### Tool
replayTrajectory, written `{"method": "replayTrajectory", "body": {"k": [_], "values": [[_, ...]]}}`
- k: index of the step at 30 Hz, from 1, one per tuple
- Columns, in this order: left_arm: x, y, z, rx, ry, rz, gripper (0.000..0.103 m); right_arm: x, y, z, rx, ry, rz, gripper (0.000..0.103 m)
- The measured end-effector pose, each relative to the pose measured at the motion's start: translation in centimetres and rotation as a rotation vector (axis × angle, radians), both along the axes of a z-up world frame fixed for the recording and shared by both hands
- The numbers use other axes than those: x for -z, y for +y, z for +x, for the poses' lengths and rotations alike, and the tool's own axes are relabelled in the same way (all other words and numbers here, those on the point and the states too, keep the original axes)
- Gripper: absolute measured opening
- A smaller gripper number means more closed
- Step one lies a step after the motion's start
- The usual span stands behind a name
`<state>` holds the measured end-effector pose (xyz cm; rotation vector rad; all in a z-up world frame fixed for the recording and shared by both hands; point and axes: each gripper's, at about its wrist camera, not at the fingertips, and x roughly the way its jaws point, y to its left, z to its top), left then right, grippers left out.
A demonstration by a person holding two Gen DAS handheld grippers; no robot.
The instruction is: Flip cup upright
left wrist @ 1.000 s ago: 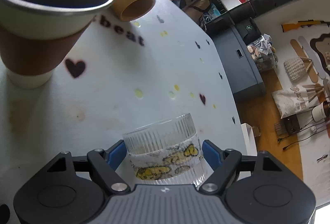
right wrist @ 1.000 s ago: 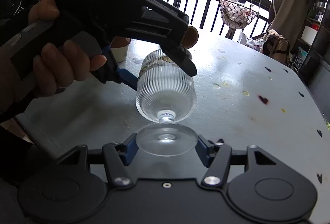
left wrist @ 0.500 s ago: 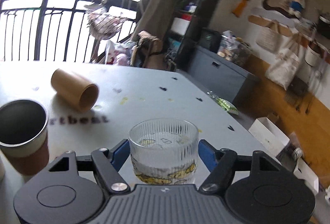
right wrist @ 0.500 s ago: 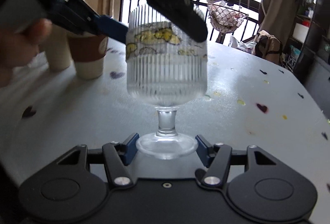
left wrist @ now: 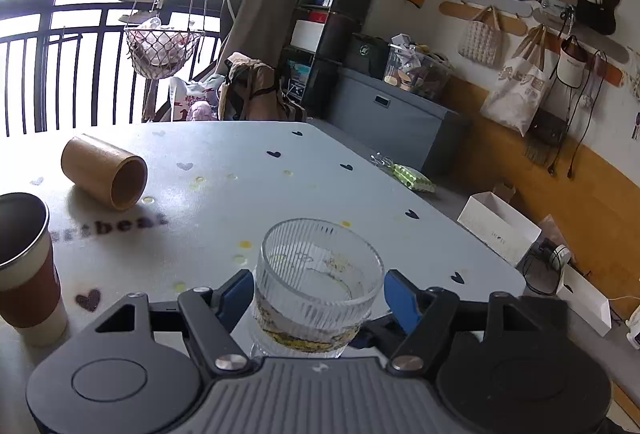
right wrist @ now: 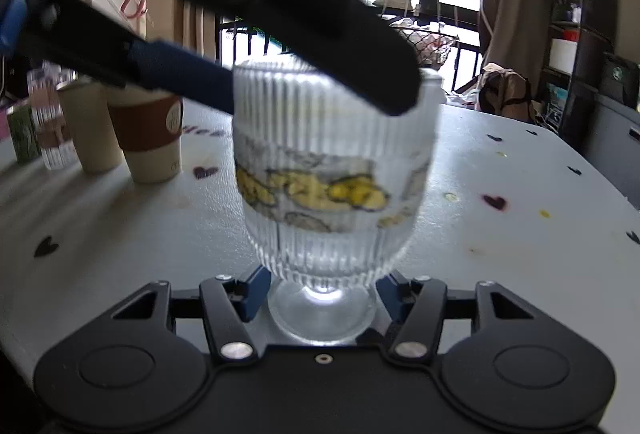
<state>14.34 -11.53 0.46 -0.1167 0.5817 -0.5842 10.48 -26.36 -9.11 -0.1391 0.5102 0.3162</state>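
Ribbed clear glass, that's the cup (right wrist: 334, 170): a stemmed goblet with a yellow patterned band round the bowl, standing upright, mouth up, near the front edge of the table (right wrist: 520, 254). Its foot looks to be on the tabletop, though I can't be sure it bears weight there.

The left gripper (left wrist: 318, 296) reaches in at the bowl, a blue pad (left wrist: 236, 294) on either side of the rim. The left pad meets the glass; on the right a sliver of gap shows, so I can't tell if it grips or is only set around.

The right gripper (right wrist: 322, 292) sits low at the foot, blue pads (right wrist: 252, 290) close on both sides; contact is hidden by the glass.

Off to the left stand paper cups (right wrist: 148, 138), and a brown tube (left wrist: 104, 172) lies on its side further back.
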Motion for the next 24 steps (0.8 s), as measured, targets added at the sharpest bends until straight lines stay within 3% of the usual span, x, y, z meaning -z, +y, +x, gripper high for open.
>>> {"method": "replayTrajectory", "body": {"k": [3, 8, 13, 16, 20, 24], "values": [[0.0, -0.2, -0.1, 0.009, -0.003, 0.01, 0.071, -1.0, -0.7, -1.1, 0.01, -0.051, 0.028, 0.061], [0.1, -0.5, -0.1, 0.019, -0.01, 0.029, 0.071, -1.0, -1.0, -1.4, 0.032, -0.058, 0.047, 0.061], [0.0, -0.6, 0.0, 0.022, -0.009, 0.032, 0.071, -0.9, -1.1, -1.3, 0.068, -0.071, 0.04, 0.076], [0.1, -0.5, 0.1, 0.026, -0.006, 0.03, 0.071, -1.2, -1.4, -1.8, 0.034, -0.116, 0.066, 0.089], [0.2, -0.3, 0.1, 0.027, -0.001, 0.023, 0.071, -2.2, -1.4, -2.3, 0.015, -0.187, 0.081, 0.088], [0.0, 0.2, 0.0, 0.015, -0.011, 0.011, 0.072, -2.4, -1.2, -1.5, 0.012, -0.2, 0.086, 0.074]]}}
